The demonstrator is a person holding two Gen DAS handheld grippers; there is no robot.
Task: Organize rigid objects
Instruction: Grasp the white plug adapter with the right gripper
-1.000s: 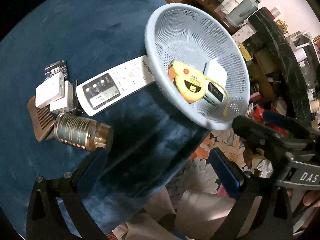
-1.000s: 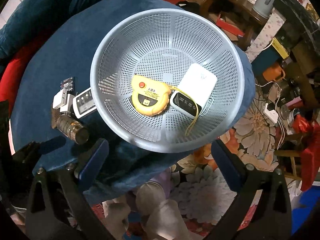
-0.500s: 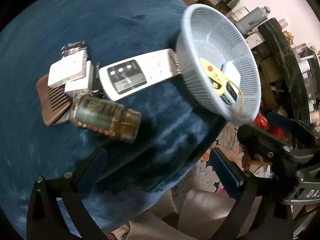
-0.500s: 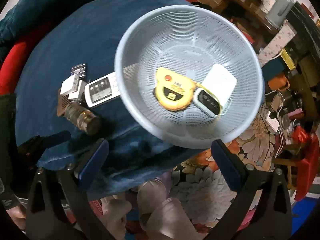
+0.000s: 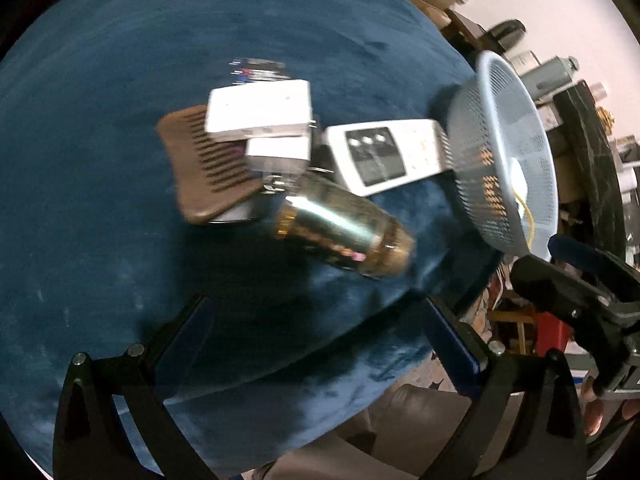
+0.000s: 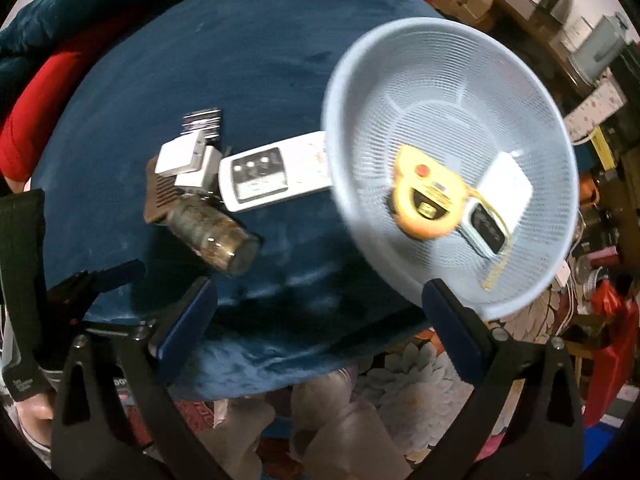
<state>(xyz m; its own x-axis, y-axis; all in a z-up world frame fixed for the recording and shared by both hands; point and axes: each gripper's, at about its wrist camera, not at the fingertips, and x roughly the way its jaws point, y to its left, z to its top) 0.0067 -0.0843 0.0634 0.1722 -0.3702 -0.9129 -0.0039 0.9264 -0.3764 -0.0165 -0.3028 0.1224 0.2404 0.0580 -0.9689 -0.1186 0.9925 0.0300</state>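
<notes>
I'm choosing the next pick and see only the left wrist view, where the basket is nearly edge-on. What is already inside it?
Observer: A yellow tape measure lies near the bottom of the basket.
Operator: Anything next to it?
Observer: A dark key fob lies just beside it, on its right in the right wrist view.
Operator: Is the right gripper free?
Observer: Yes, the right gripper has its jaws wide apart with nothing between them.

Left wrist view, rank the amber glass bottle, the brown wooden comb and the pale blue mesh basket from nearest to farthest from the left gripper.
From the left gripper:
1. Amber glass bottle, lying on its side just ahead.
2. Brown wooden comb, behind it to the left.
3. Pale blue mesh basket, far right at the cushion's edge.
</notes>
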